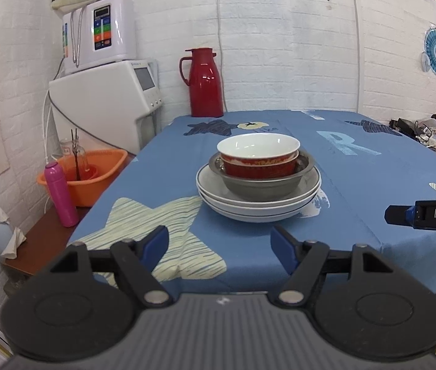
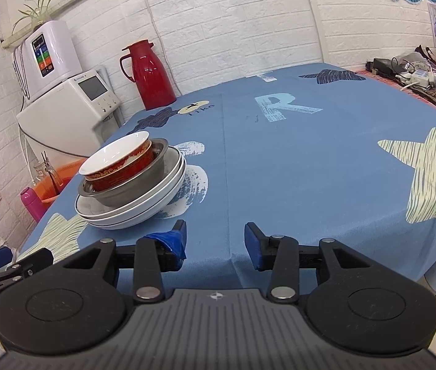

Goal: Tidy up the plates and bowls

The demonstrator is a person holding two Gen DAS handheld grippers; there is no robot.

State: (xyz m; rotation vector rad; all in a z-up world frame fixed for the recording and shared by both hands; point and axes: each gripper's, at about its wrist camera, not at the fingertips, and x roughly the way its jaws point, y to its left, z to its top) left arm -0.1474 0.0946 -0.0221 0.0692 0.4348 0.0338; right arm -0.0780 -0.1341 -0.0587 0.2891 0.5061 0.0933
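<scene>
1. Left gripper (image 1: 219,243) spread wide, grasping nothing, aimed straight at the stack; right gripper (image 2: 215,240) likewise released and empty, stack off to its left
2. Stacked near the table (image 2: 310,160) front-left edge: two red bowls (image 1: 258,157) nested in a steel bowl (image 1: 261,185) atop two white plates (image 1: 258,206)
3. Apparently finished, nothing loose left in sight
4. Rims up, stack axis vertical, no long side
</scene>
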